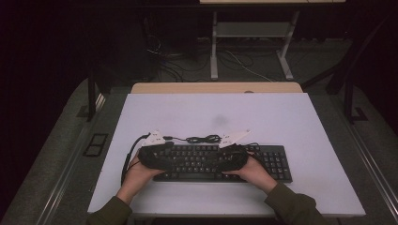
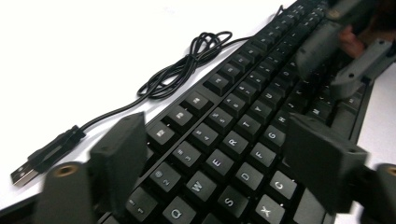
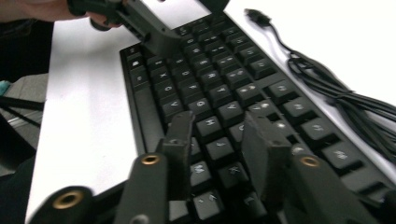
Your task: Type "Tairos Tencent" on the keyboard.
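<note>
My 2 tools, left tool [image 2: 215,154] and right tool [image 3: 217,140], hover unclenched over the keyboard [image 1: 225,161], apparently untouched, lying crosswise on the surface [image 1: 211,112].

Left gripper [image 2: 219,158] jaws wide apart, right gripper [image 3: 219,140] jaws narrower, both low

Keyboard [image 1: 225,161]: black plastic, keycaps [image 2: 232,142] smooth with slight sheen, white printed legends. Its cable [image 2: 187,65]: thin black rubbery sheath, glossy; USB plug [image 2: 22,175] bare shiny metal. Left gripper [image 2: 224,163] and right gripper [image 3: 217,149] jaws: matt dark grey plastic, faintly grainy, brass-looking inserts. Table [image 1: 197,112]: smooth matt white top, wood-look far edge. Sleeve [image 1: 295,208]: dull olive cloth.
</note>
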### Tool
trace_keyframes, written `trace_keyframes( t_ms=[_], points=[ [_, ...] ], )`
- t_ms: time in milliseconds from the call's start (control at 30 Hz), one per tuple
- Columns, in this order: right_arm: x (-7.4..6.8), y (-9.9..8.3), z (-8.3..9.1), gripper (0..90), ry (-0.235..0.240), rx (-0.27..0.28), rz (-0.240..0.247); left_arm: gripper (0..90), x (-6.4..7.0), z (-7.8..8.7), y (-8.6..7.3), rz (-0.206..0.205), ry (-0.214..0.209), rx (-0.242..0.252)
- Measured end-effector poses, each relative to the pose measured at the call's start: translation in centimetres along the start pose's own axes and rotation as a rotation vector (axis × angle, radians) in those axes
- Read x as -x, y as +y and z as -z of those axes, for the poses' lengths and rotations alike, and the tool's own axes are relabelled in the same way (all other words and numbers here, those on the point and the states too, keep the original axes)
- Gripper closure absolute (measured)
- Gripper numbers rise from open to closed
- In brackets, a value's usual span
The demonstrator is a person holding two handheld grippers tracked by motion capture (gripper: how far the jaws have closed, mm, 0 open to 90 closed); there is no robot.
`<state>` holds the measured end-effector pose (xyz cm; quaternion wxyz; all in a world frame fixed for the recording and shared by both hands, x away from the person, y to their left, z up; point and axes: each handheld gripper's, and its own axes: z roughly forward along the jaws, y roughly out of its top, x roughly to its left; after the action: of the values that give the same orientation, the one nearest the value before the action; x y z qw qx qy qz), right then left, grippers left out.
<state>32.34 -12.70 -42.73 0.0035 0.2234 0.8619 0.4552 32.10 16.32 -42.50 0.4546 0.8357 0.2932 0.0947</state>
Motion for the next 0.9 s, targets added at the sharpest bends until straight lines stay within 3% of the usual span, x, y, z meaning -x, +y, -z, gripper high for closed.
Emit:
trace_keyframes(
  t_ms=[367, 667, 900],
  points=[
    [1.3, -0.3, 1.5, 44.4, -0.062, 0.031, -0.028, 62.1, 0.9, -1.2, 0.4, -0.021, -0.079, -0.027],
    [1.8, -0.6, 1.8, 39.4, -0.08, 0.033, -0.044, 89.2, 1.6, -2.6, 1.3, -0.034, -0.072, -0.052],
    [2.0, -0.6, 2.1, 37.4, -0.092, 0.037, -0.044, 89.3, 1.7, -3.7, 1.5, -0.038, -0.075, -0.084]
  ],
)
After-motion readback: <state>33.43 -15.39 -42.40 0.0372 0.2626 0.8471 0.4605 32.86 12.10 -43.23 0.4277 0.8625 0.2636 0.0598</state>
